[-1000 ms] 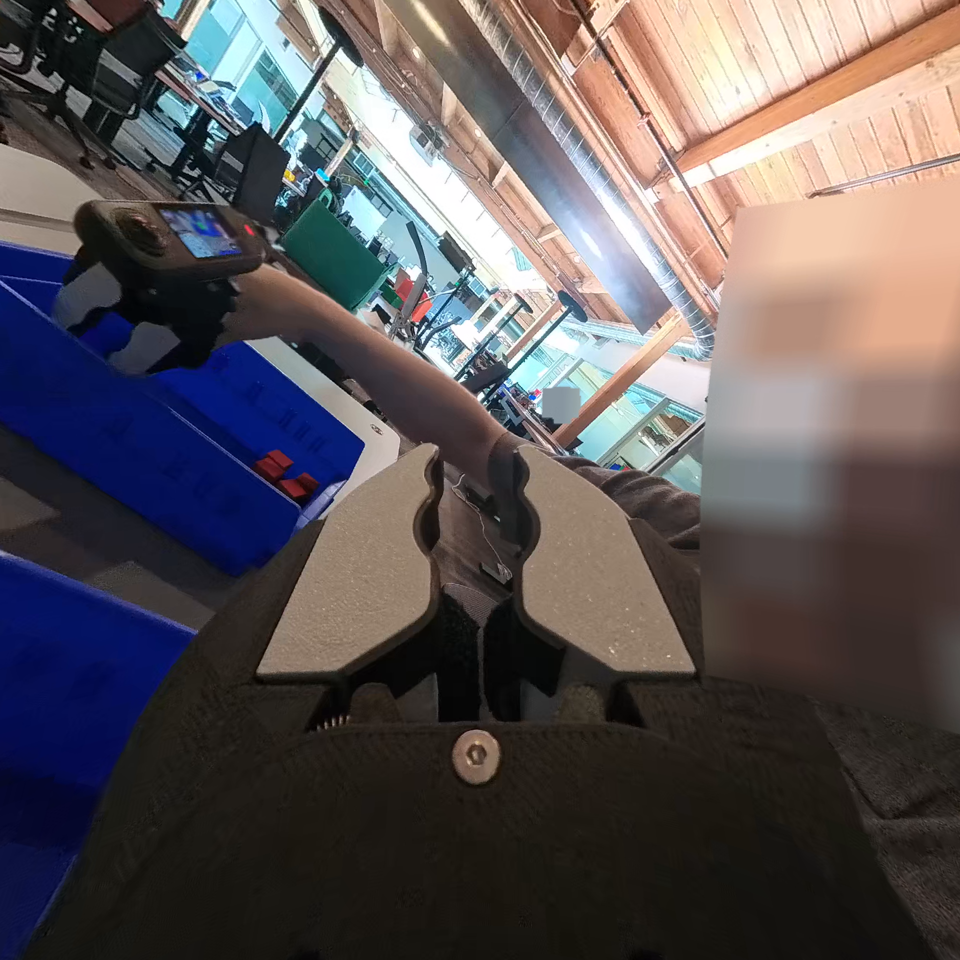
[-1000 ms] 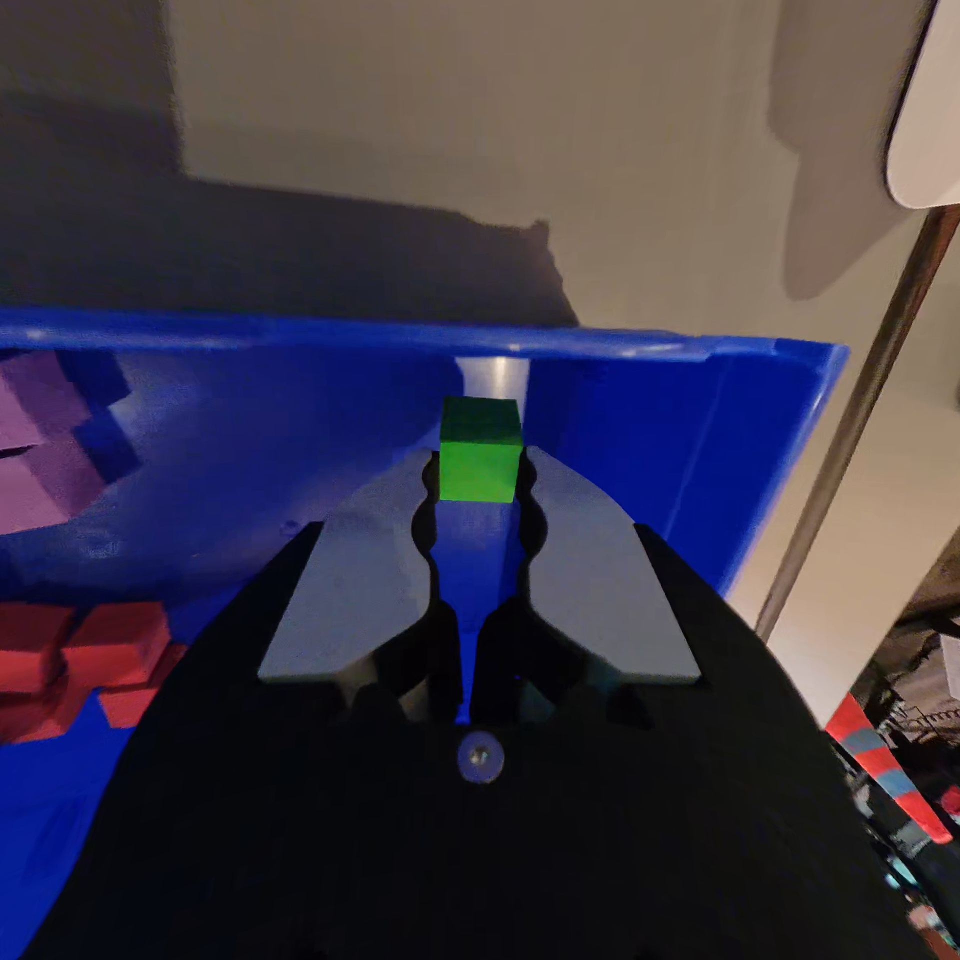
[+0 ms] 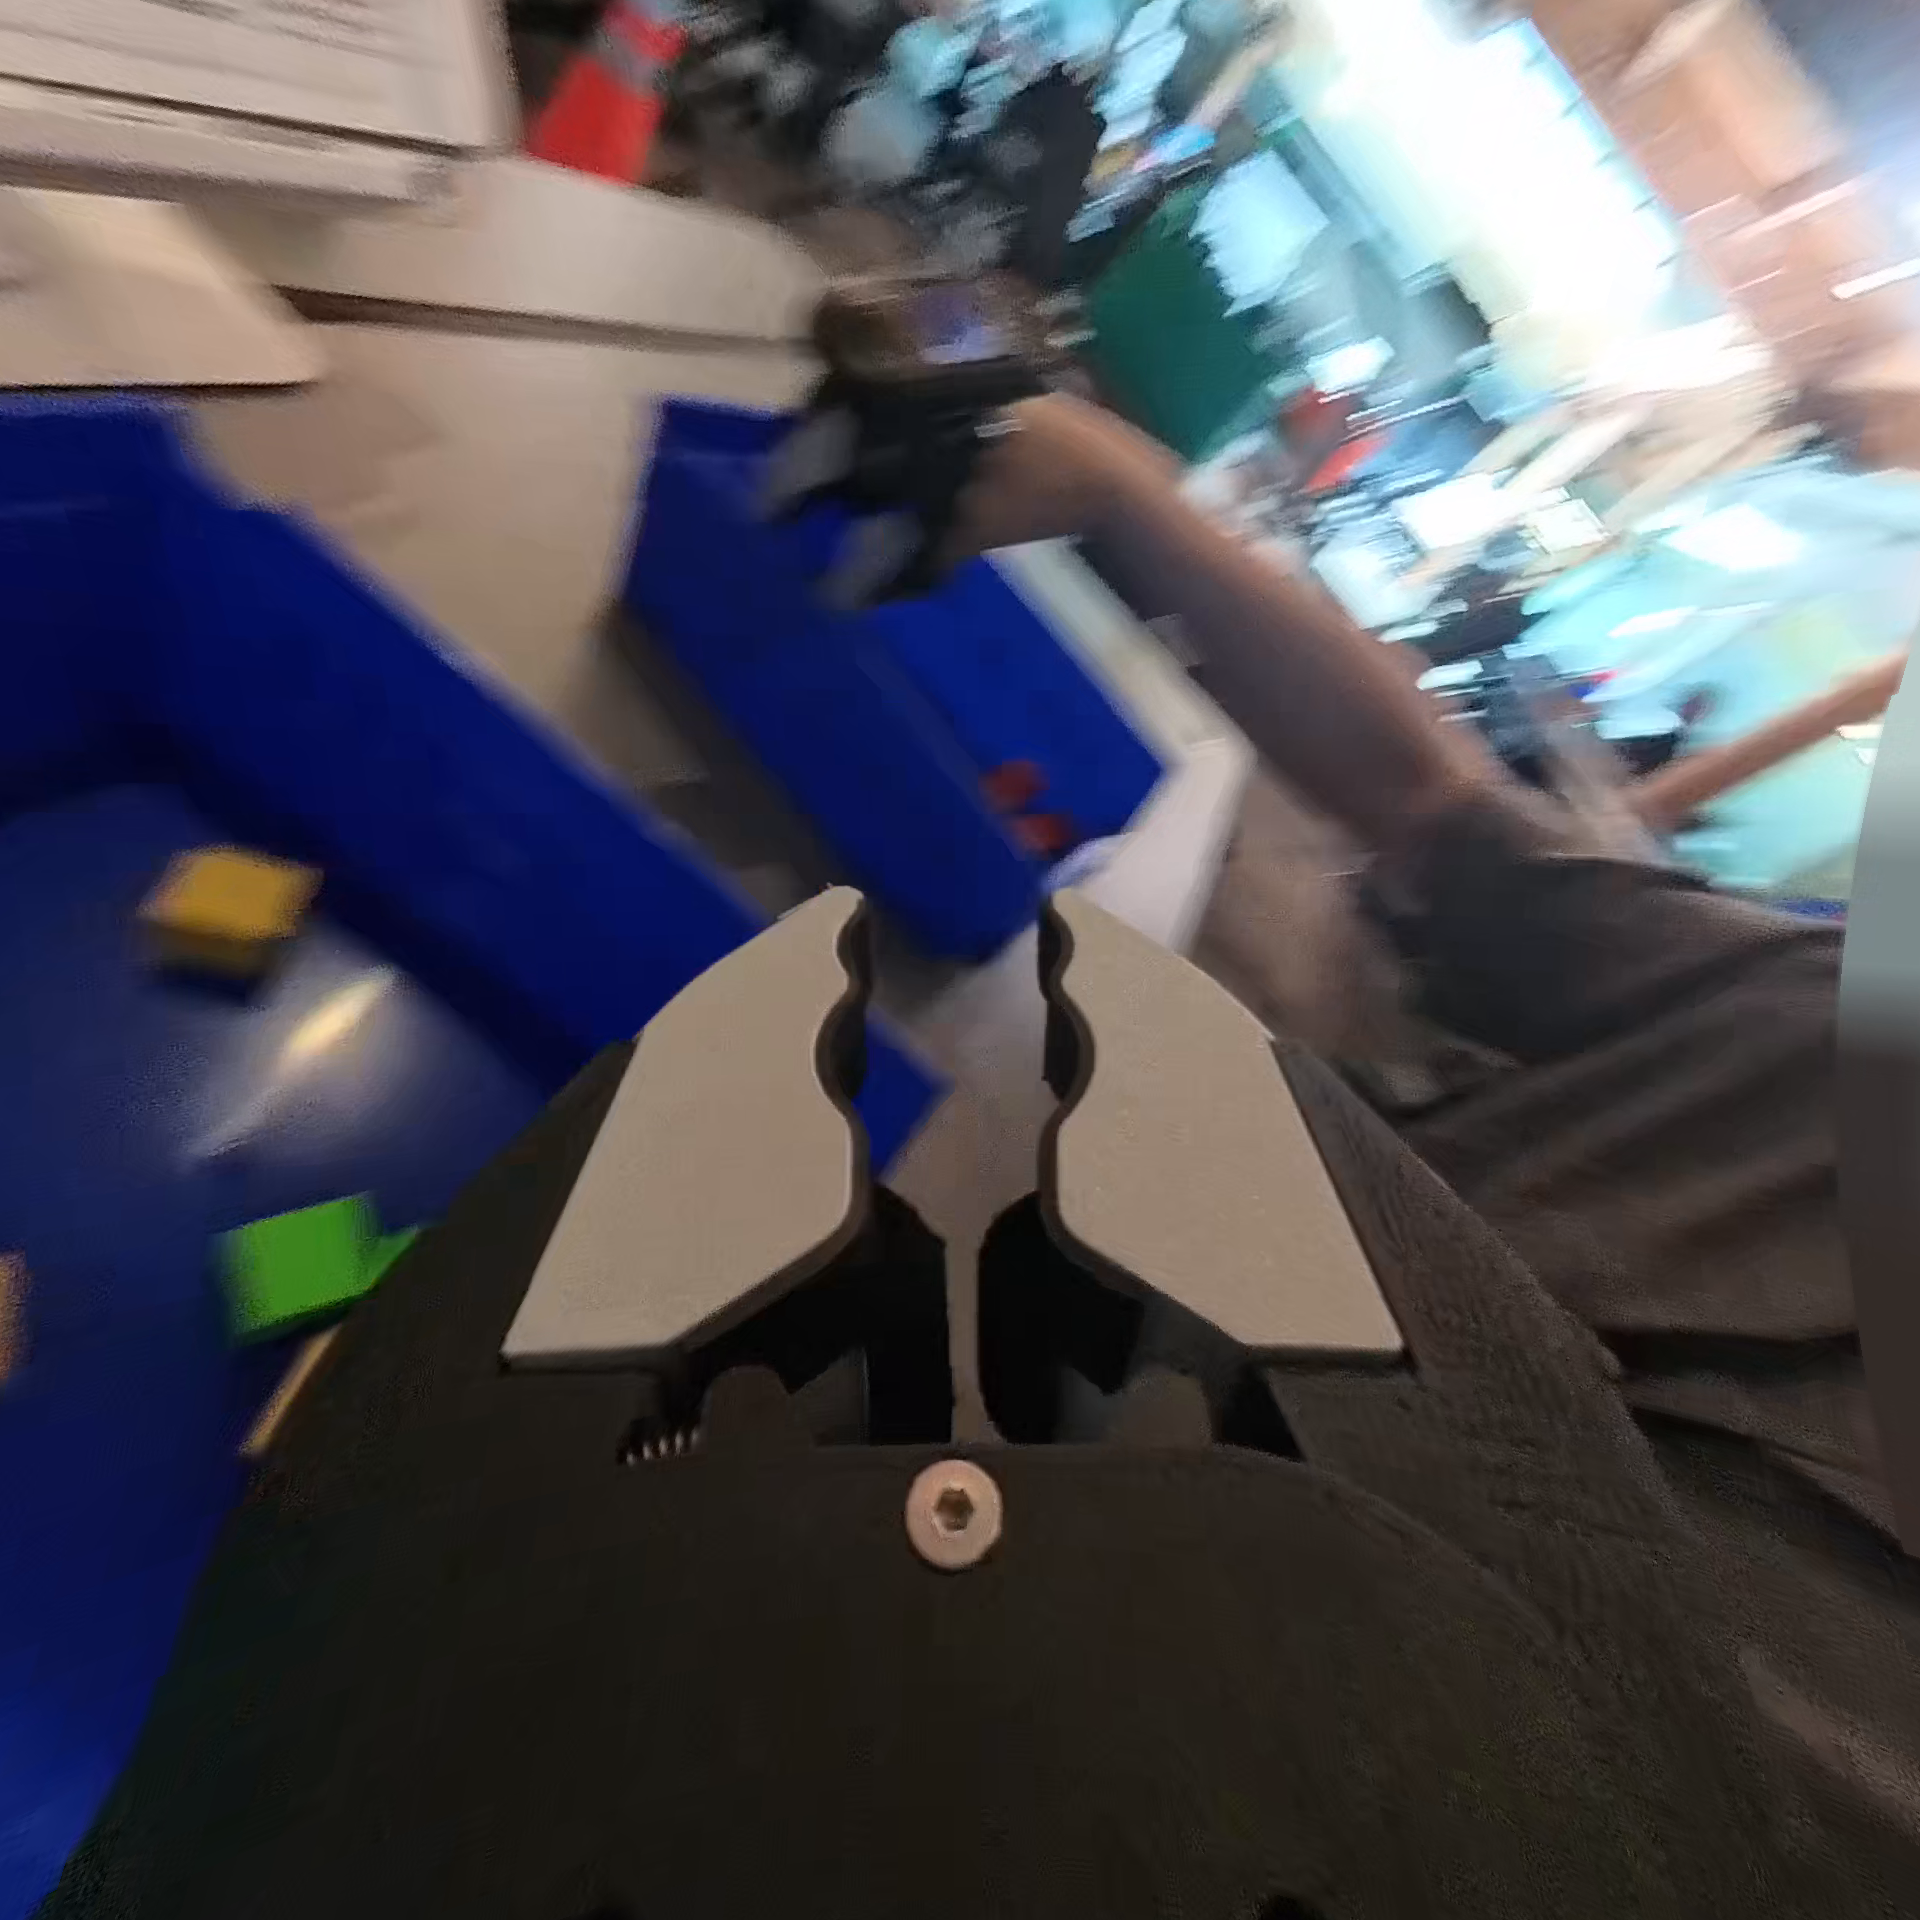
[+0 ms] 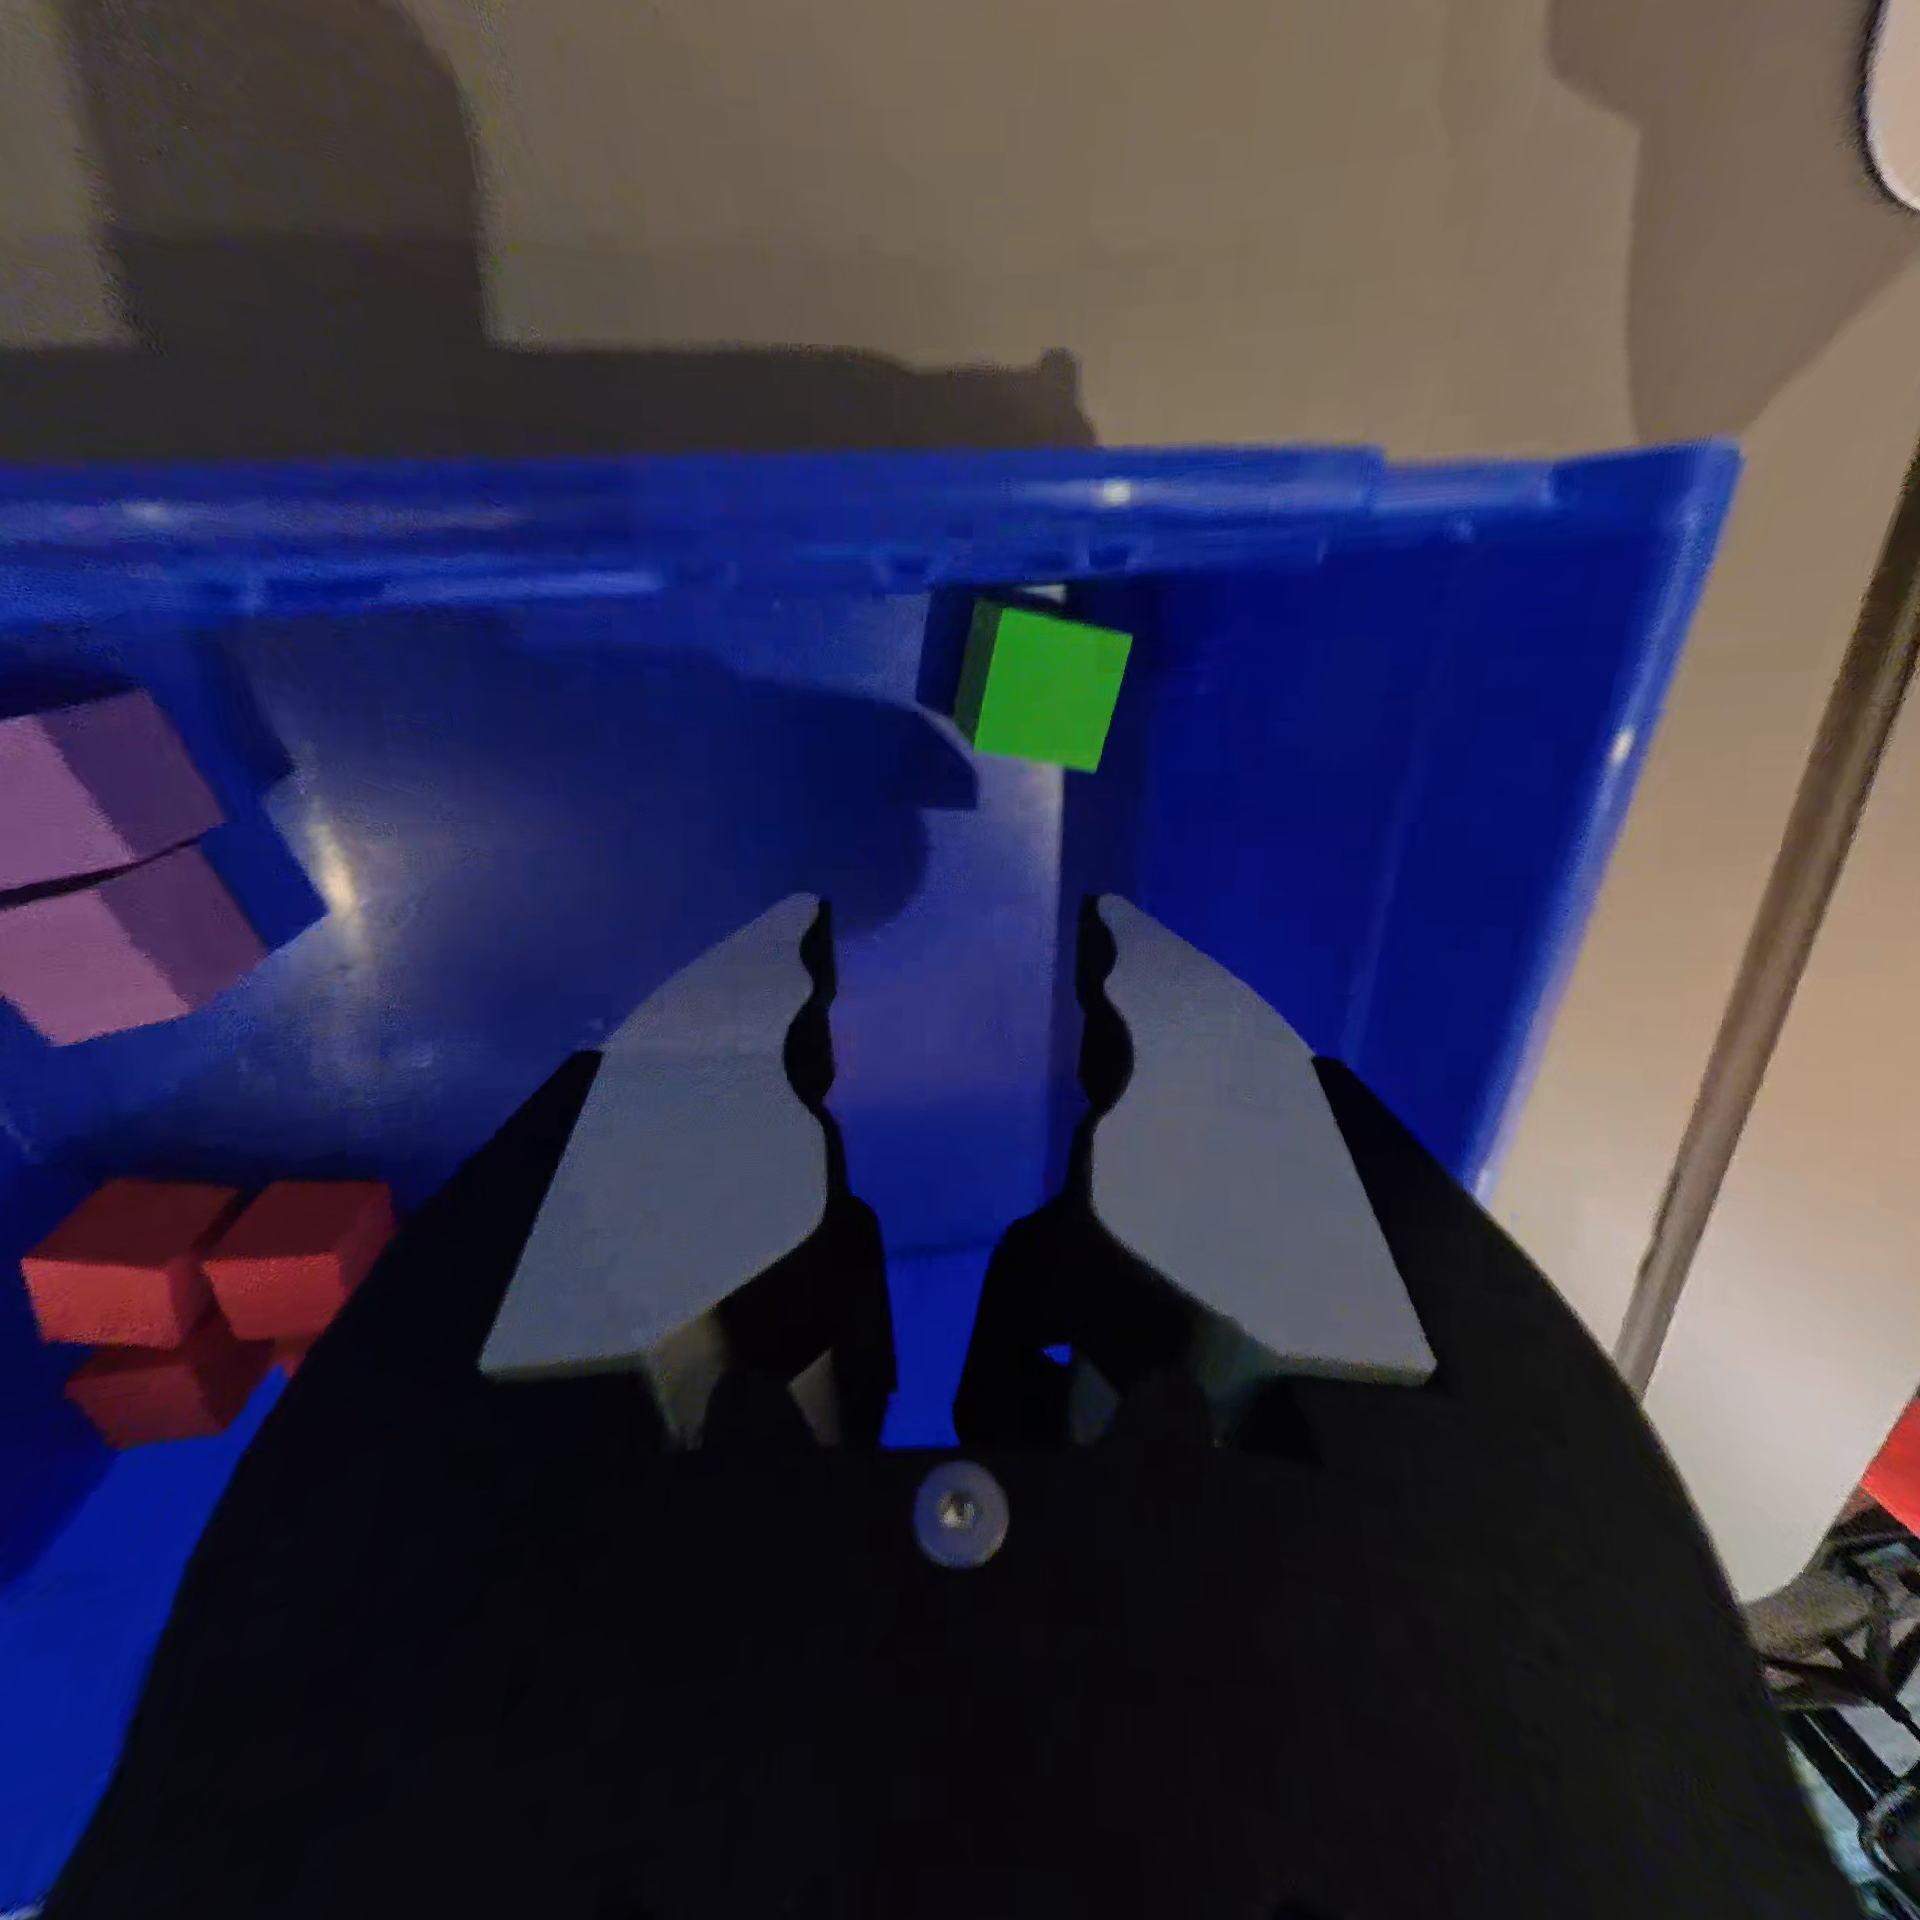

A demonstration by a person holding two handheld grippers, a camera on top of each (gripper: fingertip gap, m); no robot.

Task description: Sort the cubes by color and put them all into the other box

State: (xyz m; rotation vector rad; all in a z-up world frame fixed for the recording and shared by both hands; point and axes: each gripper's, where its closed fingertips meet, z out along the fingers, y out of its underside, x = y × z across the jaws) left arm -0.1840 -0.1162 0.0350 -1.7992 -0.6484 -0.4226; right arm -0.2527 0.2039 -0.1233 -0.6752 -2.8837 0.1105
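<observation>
In the right wrist view my right gripper [image 4: 951,914] is open and empty above the inside of a blue bin [image 4: 1558,831]. A green cube [image 4: 1044,688] lies free ahead of the fingertips, near the bin's far wall. Purple blocks [image 4: 94,873] and red blocks [image 4: 197,1299] lie at the bin's left. In the blurred left wrist view my left gripper [image 3: 951,925] is open and empty over the edge of a nearer blue bin [image 3: 312,707], which holds a yellow block [image 3: 223,904] and a green block [image 3: 296,1273]. The right gripper [image 3: 894,468] shows farther off over a second blue bin [image 3: 810,748].
A white table surface [image 3: 468,499] lies between and behind the bins. A metal pole [image 4: 1787,883] stands right of the bin in the right wrist view. A person's arm [image 3: 1247,644] and dark clothing [image 3: 1610,1091] fill the right of the left wrist view.
My right gripper has opened and let go of the green cube, which now lies farther ahead in the bin. My left gripper has swung down towards the bins and opened a little wider.
</observation>
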